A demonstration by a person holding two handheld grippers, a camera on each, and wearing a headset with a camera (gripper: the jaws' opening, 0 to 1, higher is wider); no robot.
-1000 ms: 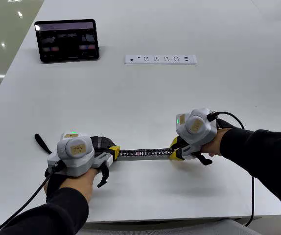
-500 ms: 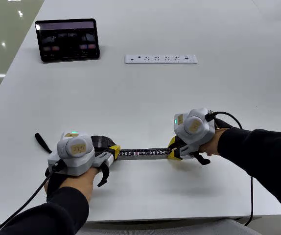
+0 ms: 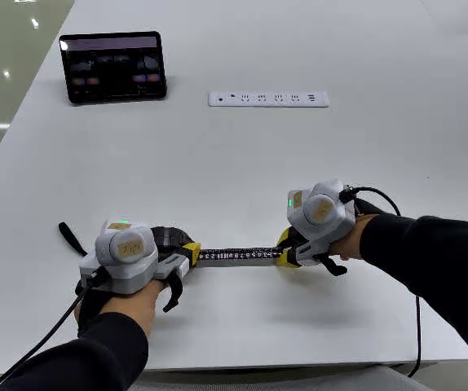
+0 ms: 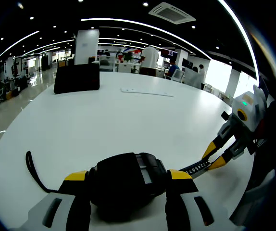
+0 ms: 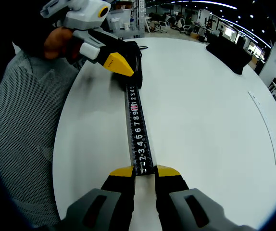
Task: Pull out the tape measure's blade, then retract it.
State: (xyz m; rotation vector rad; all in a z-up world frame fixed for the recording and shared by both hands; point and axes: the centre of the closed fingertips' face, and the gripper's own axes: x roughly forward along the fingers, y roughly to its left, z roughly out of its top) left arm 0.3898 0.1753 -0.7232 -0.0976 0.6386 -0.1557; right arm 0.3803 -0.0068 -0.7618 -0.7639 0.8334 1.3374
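Note:
The black tape measure (image 3: 169, 240) lies on the white table (image 3: 242, 163) near its front edge, and my left gripper (image 3: 187, 254) is shut on its case. In the left gripper view the case (image 4: 126, 185) sits between the yellow fingertips of the left gripper (image 4: 127, 175). The dark numbered blade (image 3: 238, 255) runs from it to the right. My right gripper (image 3: 285, 254) is shut on the blade's end. In the right gripper view the blade (image 5: 137, 130) stretches from the right gripper (image 5: 145, 171) up to the case (image 5: 132, 57).
A dark tablet (image 3: 113, 67) stands at the far left of the table and a white power strip (image 3: 268, 98) lies at the far middle. The tape's black wrist strap (image 3: 71, 239) trails left of the case. Cables hang off both grippers.
My right gripper has slid a little to the left toward the case, so the exposed blade is somewhat shorter. The left gripper has stayed put.

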